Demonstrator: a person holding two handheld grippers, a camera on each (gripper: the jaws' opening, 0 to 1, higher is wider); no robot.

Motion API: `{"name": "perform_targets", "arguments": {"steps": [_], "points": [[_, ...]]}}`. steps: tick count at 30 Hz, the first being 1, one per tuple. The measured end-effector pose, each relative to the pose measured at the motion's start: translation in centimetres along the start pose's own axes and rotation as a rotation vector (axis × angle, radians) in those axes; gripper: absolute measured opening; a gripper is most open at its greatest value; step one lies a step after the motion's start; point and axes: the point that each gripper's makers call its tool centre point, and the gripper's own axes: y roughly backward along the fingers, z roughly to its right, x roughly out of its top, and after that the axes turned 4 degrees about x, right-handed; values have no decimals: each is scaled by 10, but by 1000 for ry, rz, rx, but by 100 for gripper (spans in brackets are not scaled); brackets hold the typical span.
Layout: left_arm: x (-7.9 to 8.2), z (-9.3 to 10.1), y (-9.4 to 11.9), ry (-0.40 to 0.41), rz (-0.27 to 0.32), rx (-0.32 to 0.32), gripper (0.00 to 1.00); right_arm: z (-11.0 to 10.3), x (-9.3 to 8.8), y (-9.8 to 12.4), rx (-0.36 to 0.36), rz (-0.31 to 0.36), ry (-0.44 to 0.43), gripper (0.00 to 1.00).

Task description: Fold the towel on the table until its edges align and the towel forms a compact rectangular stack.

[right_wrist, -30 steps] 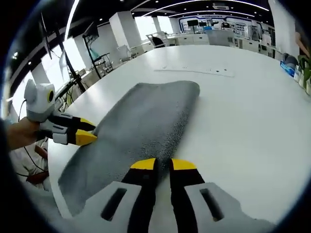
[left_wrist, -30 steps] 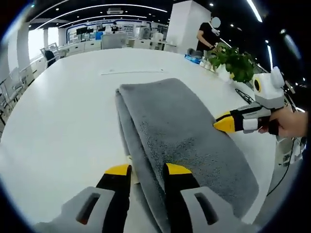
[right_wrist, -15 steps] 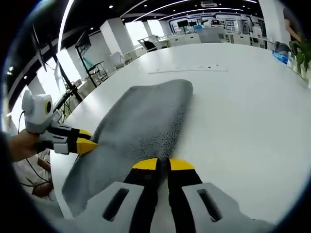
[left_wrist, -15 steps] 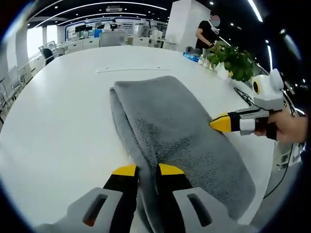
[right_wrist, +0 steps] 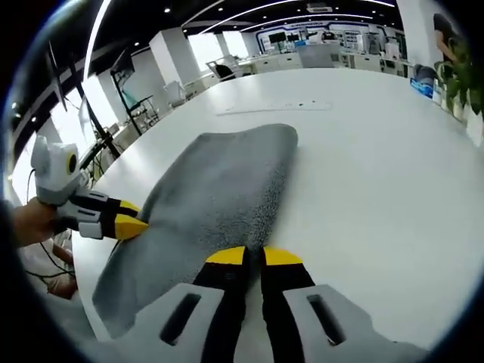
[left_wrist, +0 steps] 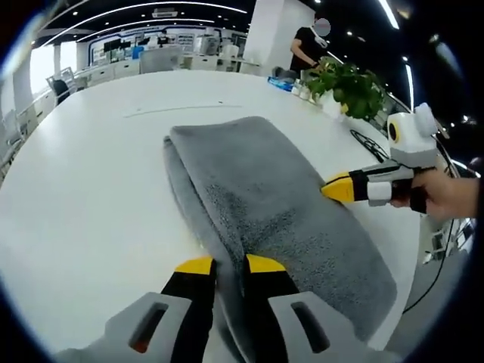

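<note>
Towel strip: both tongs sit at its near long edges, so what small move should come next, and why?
Probably lift both near edges and carry them toward the far end. The towel lies as a long folded strip on the table, the left tongs and right tongs each closed on an edge; one crosswise fold would shorten it.

Folded towel (left_wrist: 265, 197) laid lengthwise on the bench (left_wrist: 83, 189), left hand-held gripper (left_wrist: 228, 265) at one long edge, right hand-held gripper (right_wrist: 253, 257) at the opposite edge, potted plant (left_wrist: 349, 87) set beyond on the bench's far side
</note>
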Motion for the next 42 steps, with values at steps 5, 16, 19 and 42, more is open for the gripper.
{"name": "perform_targets", "arguments": {"steps": [5,16,19,42], "points": [[2,21,-6,-26,3,-23,14,13,-5,13,-28,4,-9,4],[2,35,-12,-73,8,-50,15,27,-10,25,-68,7,-12,5],[3,36,-12,-82,10,-55,16,25,-9,26,-100,-4,-1,5],[30,48,27,-333,120,-95,49,-3,5,49,-22,23,261,24]]}}
